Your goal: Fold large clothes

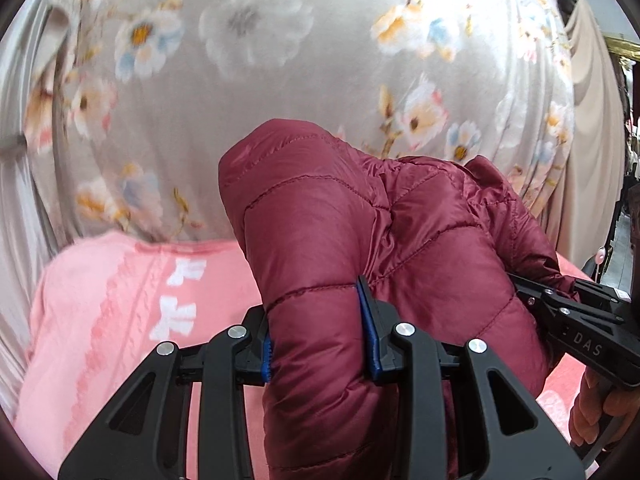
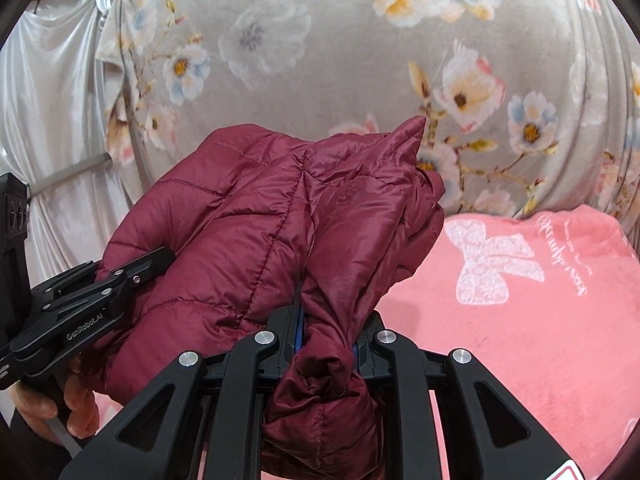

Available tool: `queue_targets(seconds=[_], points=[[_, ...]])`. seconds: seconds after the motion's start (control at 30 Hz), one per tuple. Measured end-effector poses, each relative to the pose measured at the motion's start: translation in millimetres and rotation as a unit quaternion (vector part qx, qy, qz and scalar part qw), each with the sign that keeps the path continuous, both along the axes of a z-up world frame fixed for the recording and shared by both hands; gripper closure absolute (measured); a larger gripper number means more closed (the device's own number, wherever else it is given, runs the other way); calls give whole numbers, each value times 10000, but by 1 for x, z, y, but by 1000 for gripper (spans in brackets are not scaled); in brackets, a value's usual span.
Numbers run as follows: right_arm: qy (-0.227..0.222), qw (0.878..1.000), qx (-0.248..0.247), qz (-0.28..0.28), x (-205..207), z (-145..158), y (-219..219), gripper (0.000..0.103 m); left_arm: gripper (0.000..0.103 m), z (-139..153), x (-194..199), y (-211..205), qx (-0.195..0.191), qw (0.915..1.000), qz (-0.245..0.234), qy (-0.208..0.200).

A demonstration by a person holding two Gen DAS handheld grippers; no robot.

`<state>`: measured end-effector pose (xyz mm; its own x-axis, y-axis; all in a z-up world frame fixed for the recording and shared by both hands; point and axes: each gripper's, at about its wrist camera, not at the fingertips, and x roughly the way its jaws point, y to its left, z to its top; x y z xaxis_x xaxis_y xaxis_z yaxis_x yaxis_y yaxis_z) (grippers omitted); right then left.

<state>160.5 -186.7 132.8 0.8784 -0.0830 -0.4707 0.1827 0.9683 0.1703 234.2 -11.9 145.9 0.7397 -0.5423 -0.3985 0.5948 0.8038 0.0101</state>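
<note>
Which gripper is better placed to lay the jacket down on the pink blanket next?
Probably the right. The right gripper pinches a thin bunched edge of the maroon jacket, with bare pink blanket beside it. The left gripper is clamped on a thick padded fold, better as the anchor.

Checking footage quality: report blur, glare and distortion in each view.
Left wrist: floral blanket and pink blanket motion-smeared, maroon jacket sharp, fisheye bends the edges. Right wrist: sharper throughout, soft sheen on the jacket, white curtain bright, same bulging distortion.
</note>
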Motion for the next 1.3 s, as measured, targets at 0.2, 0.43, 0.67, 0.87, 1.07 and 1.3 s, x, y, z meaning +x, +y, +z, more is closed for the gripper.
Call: queue_targets(seconds=[0.2, 0.43, 0.67, 0.87, 1.07, 1.3], points=[[388, 9992, 62, -9, 23, -48, -6, 85, 71, -51, 32, -4, 128, 9994, -3, 333], [776, 9969, 135, -55, 40, -99, -17, 85, 71, -110, 57, -14, 152, 9969, -16, 772], [1226, 9920, 273, -95, 45, -149, -27, 85, 68, -159, 65, -24, 442, 9936, 80, 1037], [1308, 9903, 466, -58, 44, -168, -37, 79, 52, -179, 75, -14, 276, 9894, 191, 1411], [1389, 9842, 1040, -339, 30, -162, -59, 52, 28, -174, 78, -4, 406, 9810, 878, 1681], [1327, 9888, 605, -327, -20, -110, -35, 76, 21, -134, 48, 20, 368, 9679, 1336, 2097]])
